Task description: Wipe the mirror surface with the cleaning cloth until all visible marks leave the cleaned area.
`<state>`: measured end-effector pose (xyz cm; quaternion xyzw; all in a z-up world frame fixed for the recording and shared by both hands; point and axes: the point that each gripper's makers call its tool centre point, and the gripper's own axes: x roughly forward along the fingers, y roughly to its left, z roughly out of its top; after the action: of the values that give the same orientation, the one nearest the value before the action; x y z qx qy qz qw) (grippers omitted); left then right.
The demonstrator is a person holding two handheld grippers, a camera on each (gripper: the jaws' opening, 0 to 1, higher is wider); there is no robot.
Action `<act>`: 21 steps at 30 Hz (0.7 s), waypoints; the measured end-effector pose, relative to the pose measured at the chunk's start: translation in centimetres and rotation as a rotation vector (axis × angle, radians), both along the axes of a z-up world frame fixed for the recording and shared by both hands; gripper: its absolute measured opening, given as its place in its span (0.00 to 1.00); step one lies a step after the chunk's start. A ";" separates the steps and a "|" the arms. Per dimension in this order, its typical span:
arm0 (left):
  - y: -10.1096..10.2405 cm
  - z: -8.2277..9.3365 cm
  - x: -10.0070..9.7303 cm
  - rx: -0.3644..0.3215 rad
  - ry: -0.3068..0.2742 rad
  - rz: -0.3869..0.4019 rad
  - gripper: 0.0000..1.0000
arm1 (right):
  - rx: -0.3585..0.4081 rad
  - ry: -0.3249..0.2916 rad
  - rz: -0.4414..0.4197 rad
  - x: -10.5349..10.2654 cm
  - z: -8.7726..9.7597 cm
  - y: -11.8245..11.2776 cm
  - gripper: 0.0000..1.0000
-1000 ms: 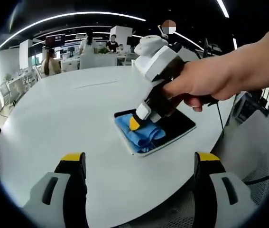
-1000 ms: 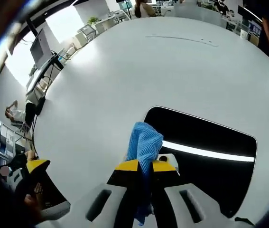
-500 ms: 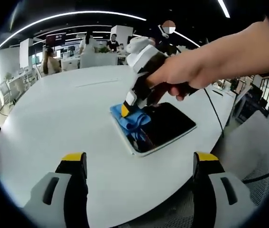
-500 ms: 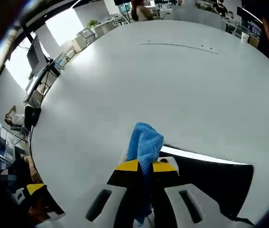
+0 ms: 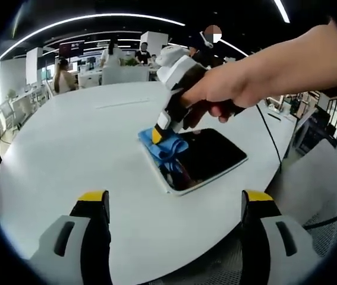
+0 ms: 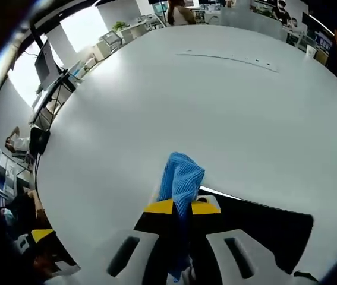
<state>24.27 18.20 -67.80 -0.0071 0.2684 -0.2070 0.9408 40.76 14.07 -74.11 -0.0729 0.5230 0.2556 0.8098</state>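
Two grippers, one cloth, one mirror, one counter. Left gripper [image 5: 174,205]: jaws spread wide at the bottom of the left gripper view, yellow-tipped, nothing between them, hovering above the near edge of the counter [image 5: 79,148], well apart from the mirror. Right gripper [image 6: 181,208]: jaws pressed together on the blue cloth [image 6: 182,178], which bunches up above the yellow tips at lower centre of the right gripper view and trails down between the jaws. In the left gripper view the right gripper [image 5: 157,138] enters from the upper right, held in a person's hand [image 5: 227,95], tilted down with its tip on the cloth [image 5: 163,147] at the upper-left corner of the mirror [image 5: 207,157]. Mirror: flat, rectangular, dark reflecting face with a pale border, lying at centre frame in the left gripper view; in the right gripper view the mirror [image 6: 263,228] sits at lower right, just behind the pinching jaws. Whether marks are on its face cannot be told. Counter: large, round, white, bare around the mirror; in the right gripper view the counter [image 6: 216,107] takes the middle and upper part of the frame. Background, top of both views: office desks, seated and standing people, ceiling light strips.
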 end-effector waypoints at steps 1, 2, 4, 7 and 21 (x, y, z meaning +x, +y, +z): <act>0.0 0.0 0.0 0.001 -0.002 0.000 0.90 | -0.001 0.002 -0.005 0.0 0.0 -0.3 0.02; 0.0 0.1 0.0 0.000 -0.005 -0.001 0.90 | -0.004 0.004 -0.012 0.2 0.0 -0.6 0.02; 0.0 0.1 0.0 -0.001 -0.003 -0.001 0.90 | -0.005 0.005 -0.018 0.2 0.0 -1.1 0.02; -0.1 0.1 0.0 0.000 -0.002 -0.004 0.90 | -0.012 0.007 -0.025 0.2 0.1 -2.0 0.02; -0.2 -0.1 -0.1 0.007 0.006 -0.009 0.90 | -0.031 0.009 -0.055 0.4 0.1 -4.5 0.02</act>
<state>24.15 17.99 -67.86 -0.0032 0.2720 -0.2105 0.9390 41.18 9.58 -74.02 -0.0698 0.5324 0.2254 0.8129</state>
